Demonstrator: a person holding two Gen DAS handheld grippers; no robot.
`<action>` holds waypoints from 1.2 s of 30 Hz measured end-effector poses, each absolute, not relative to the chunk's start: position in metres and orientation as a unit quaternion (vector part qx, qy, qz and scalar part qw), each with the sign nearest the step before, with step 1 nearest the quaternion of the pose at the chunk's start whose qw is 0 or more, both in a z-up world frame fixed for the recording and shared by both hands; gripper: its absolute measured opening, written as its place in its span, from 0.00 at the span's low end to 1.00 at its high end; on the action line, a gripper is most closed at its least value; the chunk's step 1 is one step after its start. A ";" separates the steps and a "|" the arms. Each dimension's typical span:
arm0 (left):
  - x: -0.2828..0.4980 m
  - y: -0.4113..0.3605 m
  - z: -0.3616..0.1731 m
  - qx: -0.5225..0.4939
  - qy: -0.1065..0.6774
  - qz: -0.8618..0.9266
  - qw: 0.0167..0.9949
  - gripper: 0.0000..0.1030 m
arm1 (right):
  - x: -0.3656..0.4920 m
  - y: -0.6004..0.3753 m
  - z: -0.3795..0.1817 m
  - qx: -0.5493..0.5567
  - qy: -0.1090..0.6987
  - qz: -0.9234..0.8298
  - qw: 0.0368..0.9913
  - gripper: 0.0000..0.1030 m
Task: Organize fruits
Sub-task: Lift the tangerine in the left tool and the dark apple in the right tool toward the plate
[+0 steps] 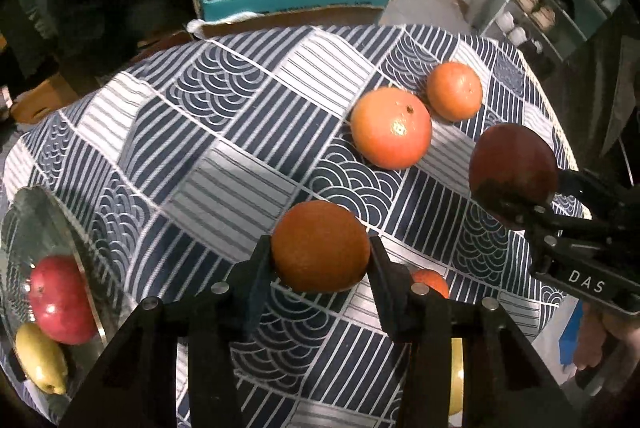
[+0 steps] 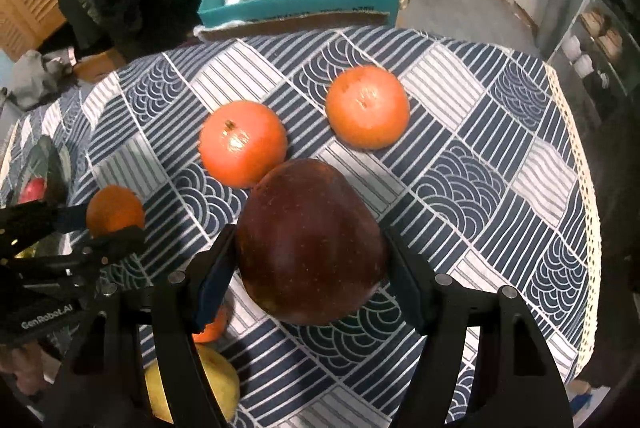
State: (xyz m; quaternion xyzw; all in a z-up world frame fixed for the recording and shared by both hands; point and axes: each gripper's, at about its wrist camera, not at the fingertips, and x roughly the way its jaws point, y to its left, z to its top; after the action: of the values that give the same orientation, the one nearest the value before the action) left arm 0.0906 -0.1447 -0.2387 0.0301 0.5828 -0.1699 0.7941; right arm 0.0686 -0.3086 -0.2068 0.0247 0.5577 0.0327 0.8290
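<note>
So both claws are loaded right now, mid-carry I'd say. The left claw (image 1: pixel 320 252) is clamped on a small orange (image 1: pixel 320 246), one finger on each side, and it looks lifted clear of the table (image 1: pixel 224 132). The right claw (image 2: pixel 310 248) is pinched around a dark red apple (image 2: pixel 310 242), also up off the cloth. In the left wrist view you can see the right claw with that apple hanging out over the right side of the table, near the edge.

The drop-off looks like the glass bowl (image 1: pixel 60 228) at the far left edge of the table. It already has a red apple (image 1: pixel 60 300) and a yellow pear-ish fruit (image 1: pixel 40 360) in it, so my guess is everything gets collected there.

Still sitting loose on the table: a big orange (image 1: pixel 392 128) and a smaller orange (image 1: pixel 454 90) just beside it, close but I can't tell if they touch. Under the claws there's another orange fruit (image 2: pixel 212 328) and a yellow one (image 2: pixel 192 392), mostly hidden.

Next move, as I read it: swing the left claw over to the bowl and let go low so the orange doesn't bonk the fruit already inside. The right claw has a longer trip across, so it probably needs to wait its turn or they'll crowd each other at the rim.
</note>
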 end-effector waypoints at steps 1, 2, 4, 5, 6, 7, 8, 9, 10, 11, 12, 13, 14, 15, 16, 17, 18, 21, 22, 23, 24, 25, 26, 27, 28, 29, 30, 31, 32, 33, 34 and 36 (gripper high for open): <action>0.090 -0.141 -0.235 0.026 0.580 -0.168 0.796 0.45 | 0.068 -0.307 -0.204 0.024 0.555 0.033 0.831 0.69; 0.089 -0.139 -0.233 0.023 0.579 -0.167 0.798 0.45 | 0.068 -0.305 -0.201 0.023 0.552 0.034 0.833 0.69; 0.087 -0.133 -0.227 0.017 0.576 -0.164 0.801 0.45 | 0.067 -0.302 -0.193 0.023 0.545 0.038 0.837 0.69; 0.087 -0.130 -0.224 0.014 0.573 -0.163 0.803 0.45 | 0.066 -0.300 -0.188 0.023 0.540 0.040 0.840 0.69; 0.086 -0.126 -0.220 0.012 0.572 -0.161 0.804 0.45 | 0.065 -0.298 -0.184 0.023 0.537 0.041 0.842 0.69; 0.085 -0.123 -0.217 0.011 0.570 -0.159 0.806 0.45 | 0.064 -0.297 -0.180 0.023 0.534 0.042 0.844 0.69; 0.084 -0.119 -0.212 0.007 0.566 -0.158 0.809 0.45 | 0.064 -0.295 -0.176 0.021 0.530 0.043 0.846 0.69; 0.082 -0.117 -0.209 0.006 0.563 -0.157 0.811 0.45 | 0.063 -0.293 -0.171 0.020 0.527 0.045 0.849 0.69; 0.081 -0.114 -0.204 0.004 0.559 -0.156 0.814 0.45 | 0.063 -0.291 -0.167 0.019 0.523 0.046 0.851 0.69; 0.079 -0.111 -0.200 0.004 0.557 -0.155 0.816 0.45 | 0.062 -0.290 -0.163 0.018 0.520 0.047 0.853 0.69; 0.078 -0.109 -0.196 0.002 0.554 -0.154 0.818 0.45 | 0.061 -0.288 -0.158 0.017 0.516 0.050 0.855 0.69; 0.077 -0.106 -0.192 0.000 0.551 -0.152 0.820 0.45 | 0.061 -0.286 -0.155 0.017 0.514 0.051 0.856 0.69; 0.076 -0.103 -0.187 -0.003 0.547 -0.150 0.823 0.45 | 0.060 -0.284 -0.151 0.015 0.510 0.053 0.858 0.69; 0.074 -0.100 -0.183 -0.006 0.542 -0.151 0.826 0.45 | 0.060 -0.282 -0.149 0.013 0.508 0.053 0.860 0.69; 0.072 -0.098 -0.179 -0.010 0.539 -0.152 0.828 0.45 | 0.059 -0.279 -0.146 0.011 0.505 0.055 0.862 0.69; 0.070 -0.095 -0.174 -0.013 0.536 -0.153 0.830 0.45 | 0.059 -0.277 -0.143 0.009 0.502 0.056 0.863 0.69; 0.070 -0.093 -0.170 -0.015 0.533 -0.153 0.832 0.45 | 0.059 -0.274 -0.140 0.008 0.499 0.059 0.865 0.69; 0.066 -0.084 -0.159 -0.021 0.525 -0.148 0.838 0.45 | 0.058 -0.266 -0.130 0.008 0.489 0.067 0.870 0.69; 0.065 -0.081 -0.157 -0.022 0.522 -0.147 0.840 0.45 | 0.057 -0.263 -0.126 0.008 0.486 0.070 0.871 0.69; 0.064 -0.079 -0.154 -0.022 0.520 -0.145 0.841 0.45 | 0.057 -0.260 -0.122 0.007 0.482 0.075 0.873 0.69; 0.063 -0.076 -0.152 -0.022 0.519 -0.142 0.843 0.45 | 0.057 -0.257 -0.119 0.008 0.479 0.078 0.874 0.69; 0.063 -0.074 -0.150 -0.023 0.517 -0.141 0.844 0.45 | 0.057 -0.254 -0.116 0.009 0.476 0.082 0.875 0.69; 0.062 -0.071 -0.147 -0.024 0.514 -0.141 0.846 0.45 | 0.056 -0.251 -0.114 0.010 0.474 0.086 0.876 0.69; 0.061 -0.068 -0.146 -0.026 0.512 -0.140 0.847 0.45 | 0.056 -0.249 -0.111 0.011 0.472 0.090 0.877 0.69; 0.061 -0.065 -0.143 -0.026 0.509 -0.138 0.849 0.45 | 0.056 -0.245 -0.108 0.011 0.470 0.095 0.878 0.69; 0.060 -0.062 -0.141 -0.025 0.506 -0.135 0.851 0.45 | 0.056 -0.241 -0.106 0.010 0.467 0.098 0.878 0.69; 0.058 -0.059 -0.140 -0.025 0.504 -0.134 0.853 0.45 | 0.056 -0.238 -0.104 0.008 0.467 0.100 0.879 0.69; 0.057 -0.056 -0.139 -0.026 0.503 -0.131 0.854 0.45 | 0.056 -0.234 -0.102 0.007 0.465 0.104 0.879 0.69; 0.056 -0.052 -0.137 -0.028 0.502 -0.129 0.855 0.45 | 0.056 -0.230 -0.100 0.007 0.463 0.108 0.880 0.69; 0.056 -0.047 -0.136 -0.031 0.502 -0.126 0.855 0.45 | 0.056 -0.227 -0.098 0.006 0.461 0.111 0.880 0.69; 0.056 -0.044 -0.135 -0.033 0.501 -0.124 0.856 0.45 | 0.056 -0.223 -0.097 0.005 0.460 0.114 0.881 0.69; 0.054 -0.036 -0.133 -0.036 0.499 -0.117 0.858 0.45 | 0.057 -0.214 -0.095 0.001 0.457 0.120 0.881 0.69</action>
State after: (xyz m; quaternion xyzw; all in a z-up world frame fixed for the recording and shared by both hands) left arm 0.0543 -0.0361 -0.1326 -0.0355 0.4990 -0.1166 0.8580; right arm 0.0567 -0.2144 -0.0946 0.0011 0.4570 0.1203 0.8813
